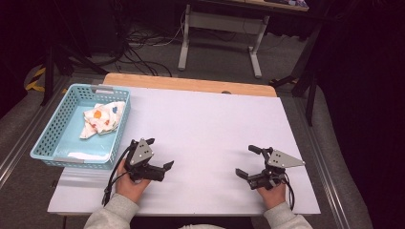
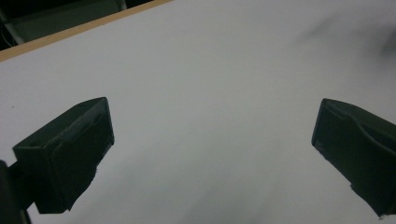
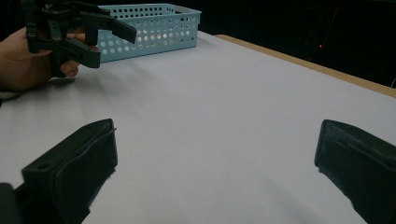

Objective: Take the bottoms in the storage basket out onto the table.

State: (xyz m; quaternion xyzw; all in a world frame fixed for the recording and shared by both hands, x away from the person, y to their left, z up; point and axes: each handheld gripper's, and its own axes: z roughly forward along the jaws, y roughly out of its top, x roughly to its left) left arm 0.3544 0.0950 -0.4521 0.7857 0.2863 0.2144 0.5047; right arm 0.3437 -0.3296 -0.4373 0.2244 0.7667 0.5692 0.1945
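My left gripper (image 1: 159,153) rests low over the white table (image 1: 210,124) at its front left, jaws wide apart and nothing between them. In the left gripper view its gripper (image 2: 212,140) frames bare white surface. My right gripper (image 1: 246,161) sits at the front right, also open and holding nothing. In the right gripper view that gripper (image 3: 215,158) looks across the table toward the left gripper (image 3: 114,42) held in a hand. A light blue basket (image 1: 52,129) at the left holds a crumpled white cloth (image 1: 102,118) with orange and blue prints.
The blue basket (image 3: 154,30) stands just beyond the left hand. A wooden strip (image 1: 191,85) edges the table's far side. Behind it are a white desk frame (image 1: 217,33) and cables on the floor. Metal rails run along both sides of the table.
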